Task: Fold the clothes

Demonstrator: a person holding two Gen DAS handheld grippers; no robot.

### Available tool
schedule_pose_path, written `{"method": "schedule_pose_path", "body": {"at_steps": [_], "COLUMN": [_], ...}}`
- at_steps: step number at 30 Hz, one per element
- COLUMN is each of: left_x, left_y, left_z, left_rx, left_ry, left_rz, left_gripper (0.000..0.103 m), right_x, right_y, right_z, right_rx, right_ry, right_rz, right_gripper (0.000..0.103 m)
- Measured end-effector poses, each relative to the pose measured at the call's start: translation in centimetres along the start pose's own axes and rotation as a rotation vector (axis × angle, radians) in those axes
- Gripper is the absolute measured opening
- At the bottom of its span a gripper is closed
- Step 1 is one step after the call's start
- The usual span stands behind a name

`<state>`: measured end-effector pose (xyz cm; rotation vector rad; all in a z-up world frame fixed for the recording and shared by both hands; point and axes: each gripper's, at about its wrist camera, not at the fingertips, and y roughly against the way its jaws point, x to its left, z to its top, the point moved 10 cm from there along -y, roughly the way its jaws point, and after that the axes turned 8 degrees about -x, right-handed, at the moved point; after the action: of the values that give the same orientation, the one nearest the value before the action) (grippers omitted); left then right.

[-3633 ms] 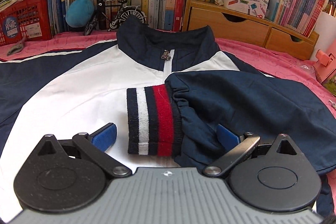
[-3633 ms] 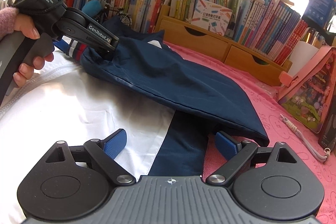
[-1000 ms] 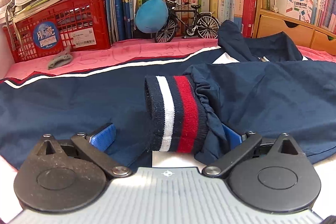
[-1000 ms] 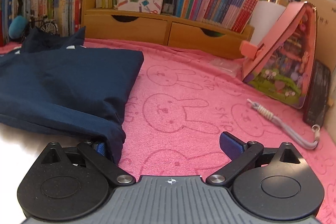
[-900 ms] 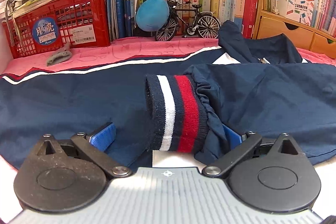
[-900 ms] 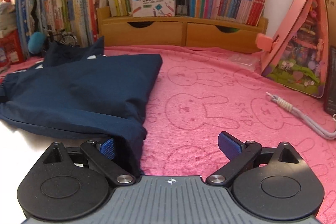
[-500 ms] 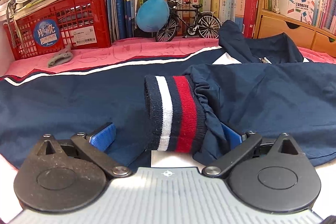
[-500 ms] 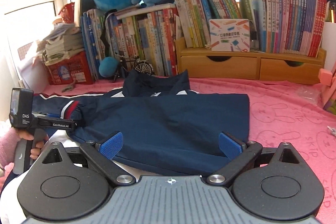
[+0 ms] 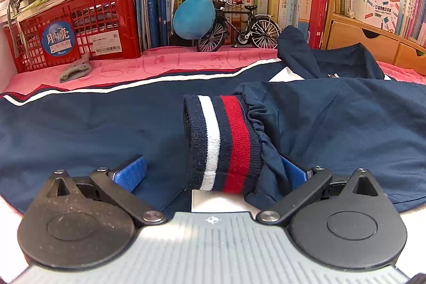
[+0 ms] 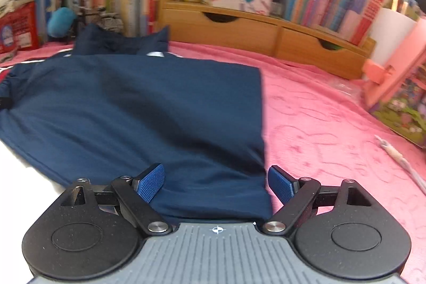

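Jacket (image 9: 80, 124) in navy and white, spread flat on a pink towel (image 10: 332, 124), with one sleeve laid across its front.

The left gripper (image 9: 213, 172) is held low and level over the jacket, its blue ribbed pads (image 9: 130, 173) spread wide; the sleeve's cuff (image 9: 221, 143) lies between them, and the right pad is partly covered by gathered navy cloth, so whether that pad touches it cannot be told. The cuff is thick ribbed knit, banded navy, white and red, and the sleeve (image 9: 346, 129) behind it is smooth thin fabric, puckered where it joins the knit. The right gripper (image 10: 215, 181) is tilted slightly downward at the folded sleeve's (image 10: 159, 111) outer edge, its jaws open on either side of the cloth, nothing being pinched. The towel is fleecy, embossed with rabbit outlines. That view is blurred.
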<state>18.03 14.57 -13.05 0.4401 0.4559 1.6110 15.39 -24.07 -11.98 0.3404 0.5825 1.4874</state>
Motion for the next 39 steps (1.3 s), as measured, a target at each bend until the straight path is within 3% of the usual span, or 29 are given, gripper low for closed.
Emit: {"method": "schedule_pose_path", "body": {"at_steps": [1, 4, 7, 13, 18, 23, 30, 33, 36, 38, 39], "left_x": [0.0, 0.0, 0.1, 0.1, 0.1, 0.1, 0.1, 0.7, 2.4, 4.7, 6.5], "left_y": [0.0, 0.0, 0.0, 0.0, 0.0, 0.0, 0.1, 1.6, 4.4, 5.9, 6.2], "left_z": [0.0, 0.0, 0.0, 0.0, 0.0, 0.0, 0.0, 0.7, 1.9, 2.6, 2.8], "left_rx": [0.000, 0.000, -0.001, -0.001, -0.001, -0.001, -0.005, -0.086, -0.156, -0.187, -0.195], "left_ry": [0.000, 0.001, 0.000, 0.002, 0.003, 0.004, 0.010, 0.059, 0.132, 0.190, 0.219], "left_rz": [0.000, -0.001, -0.001, -0.001, -0.002, -0.003, -0.002, -0.028, -0.098, -0.101, -0.067], "left_gripper": [0.103, 0.103, 0.103, 0.103, 0.103, 0.103, 0.103, 0.099, 0.100, 0.101, 0.101], "right_x": [-1.2, -3.9, -4.0, 4.7, 12.3, 15.0, 16.4, 17.0, 19.2, 21.9, 23.7], "right_y": [-0.2, 0.0, 2.0, 3.7, 0.5, -2.0, -3.8, -3.1, -0.6, 1.0, 1.6], "right_z": [-0.3, -0.6, 1.1, 7.8, 9.2, 7.6, 6.6, 7.2, 8.5, 9.1, 9.2], "right_rx": [0.013, 0.048, 0.000, -0.129, -0.089, -0.062, -0.057, -0.070, -0.128, -0.146, -0.143], "right_ry": [-0.027, -0.087, -0.128, -0.056, -0.030, -0.023, -0.027, 0.010, 0.022, 0.049, 0.070], "right_rz": [-0.009, -0.101, -0.138, 0.110, 0.225, 0.258, 0.276, 0.266, 0.371, 0.454, 0.502], "right_gripper": [0.092, 0.090, 0.086, 0.087, 0.087, 0.086, 0.102, 0.096, 0.095, 0.092, 0.080]}}
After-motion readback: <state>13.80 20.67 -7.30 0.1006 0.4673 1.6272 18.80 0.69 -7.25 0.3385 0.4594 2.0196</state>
